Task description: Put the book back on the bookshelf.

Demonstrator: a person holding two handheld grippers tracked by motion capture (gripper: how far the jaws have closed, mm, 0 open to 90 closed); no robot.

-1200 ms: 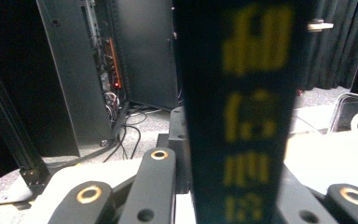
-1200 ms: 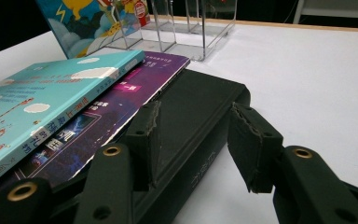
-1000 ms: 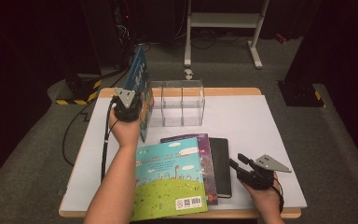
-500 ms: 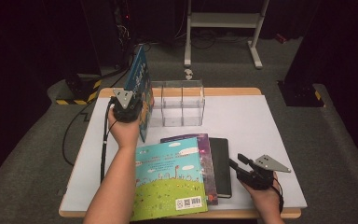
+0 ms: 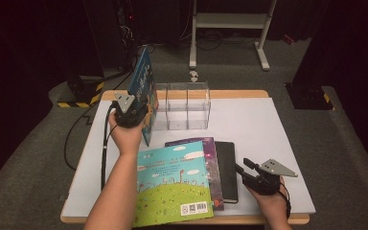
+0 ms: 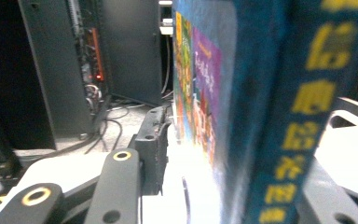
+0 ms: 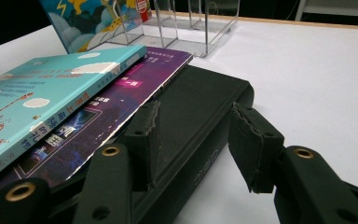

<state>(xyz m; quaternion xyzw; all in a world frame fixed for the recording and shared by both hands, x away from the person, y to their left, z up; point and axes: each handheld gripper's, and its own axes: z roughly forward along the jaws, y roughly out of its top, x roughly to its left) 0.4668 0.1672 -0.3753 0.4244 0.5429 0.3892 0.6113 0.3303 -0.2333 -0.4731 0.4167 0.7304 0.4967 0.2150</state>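
Upright at the far left of the white table (image 5: 268,129), the blue hardcover picture book (image 5: 143,91) stands beside the clear acrylic divider rack (image 5: 182,106); the left claw (image 5: 133,115) has just been opening, the book between its loosened jaws. Near right, the right claw (image 5: 249,173) sits open at the black notebook (image 5: 227,170).

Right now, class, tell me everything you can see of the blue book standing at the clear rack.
The blue book stands upright on edge at the left end of the clear rack, tilted slightly. It is a thin picture book with a blue spine bearing yellow characters and a colourful cartoon cover. The left gripper straddles it; its jaws have just been opening, and the one jaw in clear sight stands off the cover.
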